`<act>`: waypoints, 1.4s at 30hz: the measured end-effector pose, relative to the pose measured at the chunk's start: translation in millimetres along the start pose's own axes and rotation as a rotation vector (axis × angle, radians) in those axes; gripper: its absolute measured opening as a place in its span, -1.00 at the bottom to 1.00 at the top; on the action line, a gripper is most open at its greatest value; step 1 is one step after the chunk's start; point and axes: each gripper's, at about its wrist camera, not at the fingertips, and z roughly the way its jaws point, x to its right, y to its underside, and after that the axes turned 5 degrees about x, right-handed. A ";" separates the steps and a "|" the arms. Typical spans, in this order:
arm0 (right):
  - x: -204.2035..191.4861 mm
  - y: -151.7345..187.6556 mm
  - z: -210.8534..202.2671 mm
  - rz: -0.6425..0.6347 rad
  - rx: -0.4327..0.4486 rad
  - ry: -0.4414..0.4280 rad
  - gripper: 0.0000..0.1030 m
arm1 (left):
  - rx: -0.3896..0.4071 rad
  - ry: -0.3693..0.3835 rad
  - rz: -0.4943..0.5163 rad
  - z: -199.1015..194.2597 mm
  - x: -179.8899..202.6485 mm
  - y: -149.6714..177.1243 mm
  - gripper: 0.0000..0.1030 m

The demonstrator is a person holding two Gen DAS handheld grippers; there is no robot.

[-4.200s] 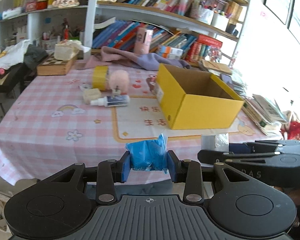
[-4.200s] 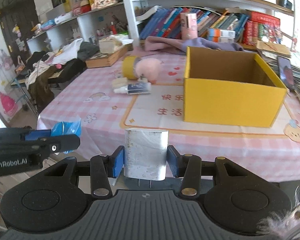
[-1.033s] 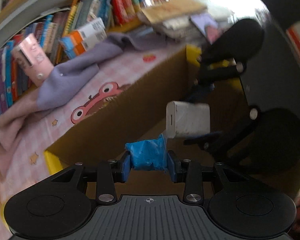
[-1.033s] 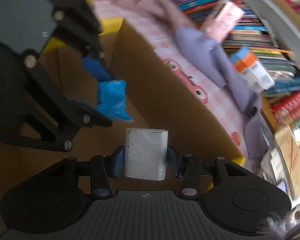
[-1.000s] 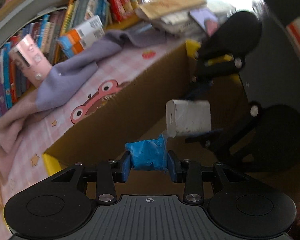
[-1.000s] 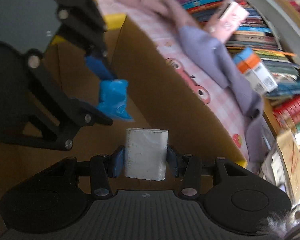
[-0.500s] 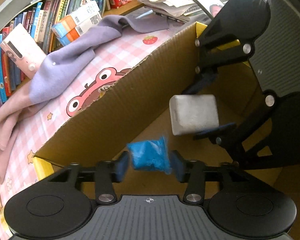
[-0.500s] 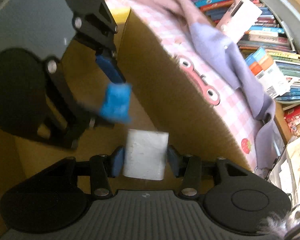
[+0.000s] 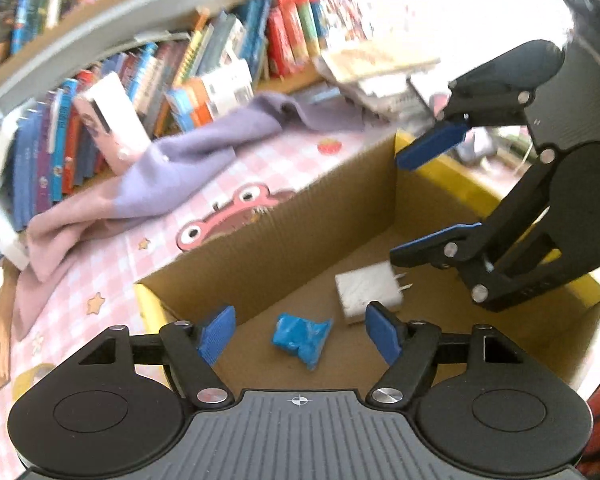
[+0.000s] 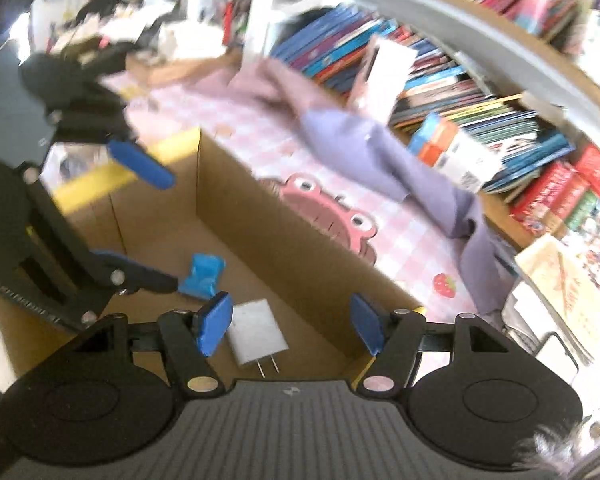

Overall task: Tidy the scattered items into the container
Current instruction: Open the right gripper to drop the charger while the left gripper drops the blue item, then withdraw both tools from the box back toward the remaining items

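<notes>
left gripper: your left gripper (image 9: 299,330) has its jaws wide apart and holds nothing; they have just been opening, and no thing is between the pads now.
right gripper: your right gripper (image 10: 291,326) is also spread, about half way, and is empty; its jaws have just been opening too. in the left view it hangs at 2 o'clock over the box.
container: the yellow cardboard box (image 9: 284,236) stands on the pink checked tablecloth (image 9: 112,264), with a lilac cloth (image 9: 204,156) behind it at 11 o'clock.
blue packet, place: the blue packet (image 9: 302,334) lies on the box floor, just beside the charger and not touching it as far as i can see.
blue packet, handling: i judge it soft, light and crinkly; it will give under the pads, so you take it across the thick middle, not at the thin twisted end.
blue packet, direction: its long axis goes from 10 to 4 o'clock in the left view, the thin tail toward 4 o'clock.
white charger, place: the white charger (image 10: 257,331) lies flat on the floor near the long wall.
white charger, handling: i judge it stiff, smooth and a little slippery, heavier than the packet; hold it on the two flat sides, away from the prongs.
white charger, direction: in the right view the prongs point to 5 o'clock, and its long axis goes the same way.
other items: they are not in these views.
</notes>
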 end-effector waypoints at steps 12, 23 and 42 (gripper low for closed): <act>-53.0 -13.6 -80.7 0.136 0.176 0.178 0.26 | 0.221 -0.066 -0.205 -86.3 -14.7 26.3 0.55; -126.9 5.9 -120.4 0.296 0.220 0.374 0.26 | 0.279 -0.105 -0.189 -145.2 -24.6 85.3 0.70; -289.5 27.9 -139.5 0.493 0.179 0.488 0.87 | 0.233 -0.141 -0.298 -227.1 -48.4 222.2 0.82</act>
